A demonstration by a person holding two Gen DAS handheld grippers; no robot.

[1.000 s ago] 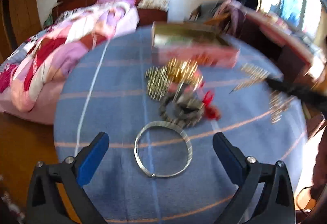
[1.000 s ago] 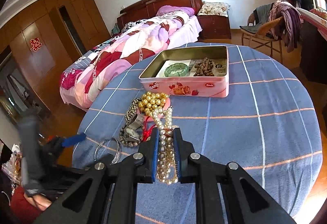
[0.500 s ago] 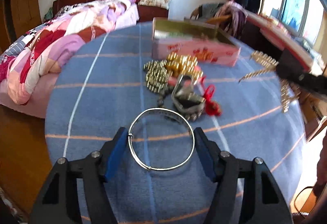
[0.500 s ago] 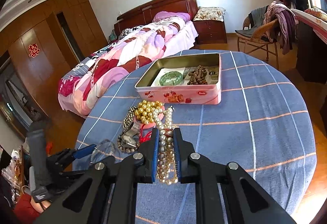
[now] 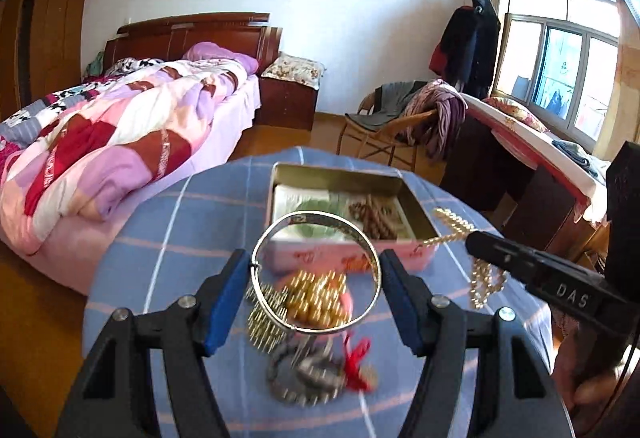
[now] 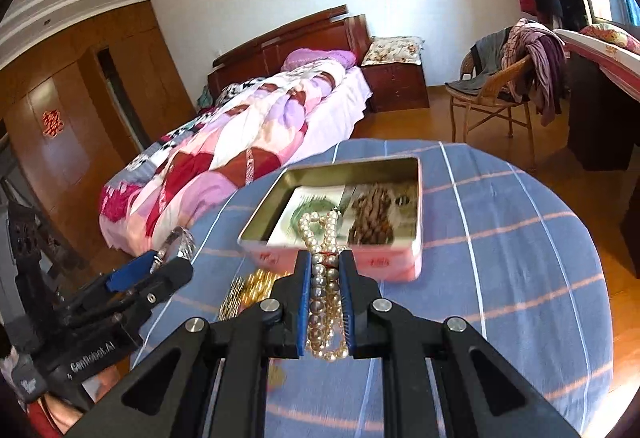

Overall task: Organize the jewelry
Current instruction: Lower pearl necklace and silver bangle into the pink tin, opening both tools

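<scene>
My left gripper [image 5: 313, 272] is shut on a silver bangle [image 5: 312, 214], its blue pads pressing the ring's two sides, and holds it in the air in front of the pink tin [image 5: 340, 171]. The tin [image 6: 394, 264] holds a green bangle [image 6: 298, 216] and brown beads [image 6: 372, 212]. My right gripper [image 6: 325, 266] is shut on a pearl necklace [image 6: 320, 228], whose loop hangs at the tin's near wall. In the left wrist view that gripper [image 5: 474, 238] comes in from the right with the pearl necklace [image 5: 484, 282] dangling. Gold beads [image 5: 316, 298] and a dark bracelet with a red tassel [image 5: 312, 378] lie below the bangle.
The round table wears a blue checked cloth [image 6: 500, 238], and its edge curves close on all sides. A bed with a patchwork quilt [image 5: 100, 146] stands to the left. A wicker chair draped with clothes [image 6: 500, 94] and a dark desk [image 5: 520, 174] stand behind and right.
My left gripper closed on the silver bangle and lifted it off the cloth toward the tin. My right gripper carried the pearl necklace up and closer to the tin.
</scene>
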